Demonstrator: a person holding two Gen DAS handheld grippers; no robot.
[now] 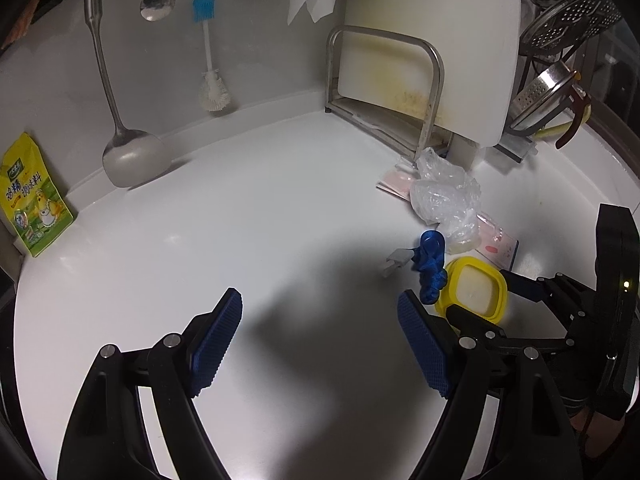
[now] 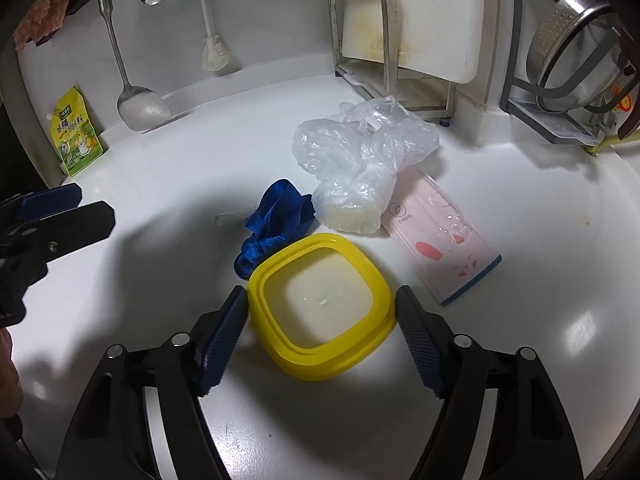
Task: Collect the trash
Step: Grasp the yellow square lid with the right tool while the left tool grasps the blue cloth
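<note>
A yellow square lid [image 2: 320, 356] lies on the white counter between the open fingers of my right gripper [image 2: 320, 300], its sides close to both pads. Behind it lie a crumpled blue strap [image 2: 276, 224], a clear plastic bag [image 2: 360, 152] and a pink packet [image 2: 444, 248]. My left gripper [image 1: 320, 312] is open and empty over bare counter, left of the pile. In the left wrist view the lid [image 1: 476, 288], strap [image 1: 432, 264], bag [image 1: 444, 200] and a small grey tag [image 1: 396, 262] sit to the right.
A cutting board in a metal rack [image 2: 384, 40] stands at the back. A dish rack with a steel colander [image 2: 568, 44] is at the right. A ladle [image 2: 140, 108], a spoon and brushes hang on the back wall. A yellow-green seasoning pouch [image 2: 74, 136] leans at the left.
</note>
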